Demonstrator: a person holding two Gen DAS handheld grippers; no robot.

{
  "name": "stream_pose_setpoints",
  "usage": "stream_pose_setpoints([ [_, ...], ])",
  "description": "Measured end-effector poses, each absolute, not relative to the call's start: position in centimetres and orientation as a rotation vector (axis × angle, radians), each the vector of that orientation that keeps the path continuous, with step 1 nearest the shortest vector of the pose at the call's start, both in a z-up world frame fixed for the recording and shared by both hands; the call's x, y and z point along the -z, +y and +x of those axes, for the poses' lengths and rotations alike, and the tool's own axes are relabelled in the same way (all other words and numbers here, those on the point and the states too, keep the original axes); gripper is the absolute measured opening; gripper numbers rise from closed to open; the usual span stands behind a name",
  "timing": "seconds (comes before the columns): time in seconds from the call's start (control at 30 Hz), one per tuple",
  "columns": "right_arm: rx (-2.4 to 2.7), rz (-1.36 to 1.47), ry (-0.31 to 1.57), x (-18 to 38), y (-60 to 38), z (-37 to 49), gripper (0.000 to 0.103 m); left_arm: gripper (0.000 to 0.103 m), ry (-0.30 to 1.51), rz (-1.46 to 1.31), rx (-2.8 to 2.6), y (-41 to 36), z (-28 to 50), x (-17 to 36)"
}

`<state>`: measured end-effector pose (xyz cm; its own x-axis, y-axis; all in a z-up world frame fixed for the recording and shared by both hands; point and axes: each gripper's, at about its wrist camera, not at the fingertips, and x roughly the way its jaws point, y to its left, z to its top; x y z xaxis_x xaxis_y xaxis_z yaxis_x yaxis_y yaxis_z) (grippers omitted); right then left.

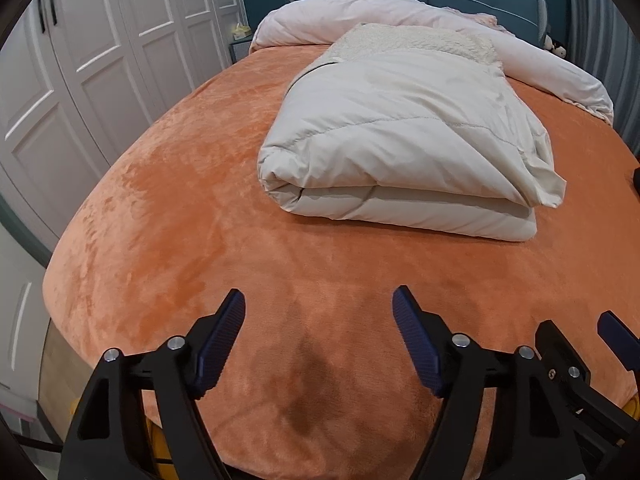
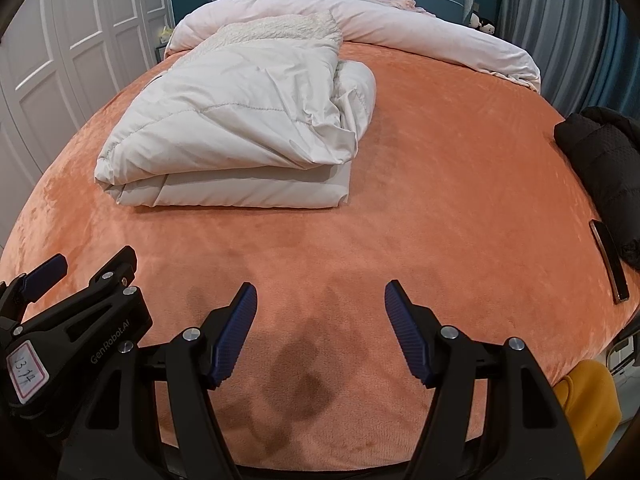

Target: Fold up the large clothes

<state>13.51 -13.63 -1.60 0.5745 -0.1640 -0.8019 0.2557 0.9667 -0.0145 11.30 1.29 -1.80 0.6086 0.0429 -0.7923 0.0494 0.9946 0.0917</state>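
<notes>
Both my tongs hang over the near end of the bed [image 1: 168, 208], nothing in either. My left tongs [image 1: 318, 312] are spread wide, blue pads apart, only orange cover under them. My right tongs [image 2: 320, 304] are spread too, also empty, just beside the left ones; the left tongs show at the lower left edge of the right wrist view, and part of the right tongs shows at the lower right edge of the left wrist view.

The folded cream quilted coat [image 1: 400, 140] lies on the orange cover mid-bed, well apart from both tongs, fold edge facing me, fleecy lining showing at its far end. It is ahead and to the right of my left tongs, ahead and to the left of my right tongs.

A rumpled pale pink duvet [image 2: 360, 20] is bunched along the head of the bed. A black jacket [image 2: 600, 160] sits at the right edge, a phone [image 2: 610, 264] just beside it. White wardrobe doors [image 1: 80, 60] stand left.
</notes>
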Motion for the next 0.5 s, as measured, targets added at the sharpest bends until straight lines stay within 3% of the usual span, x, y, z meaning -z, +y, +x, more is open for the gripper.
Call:
stream_pose_setpoints([
  [0.5, 0.251, 0.116, 0.924, 1.41, -13.5, 13.41, 0.064, 0.07, 0.916, 0.101, 0.014, 1.79, 11.52, 1.69],
])
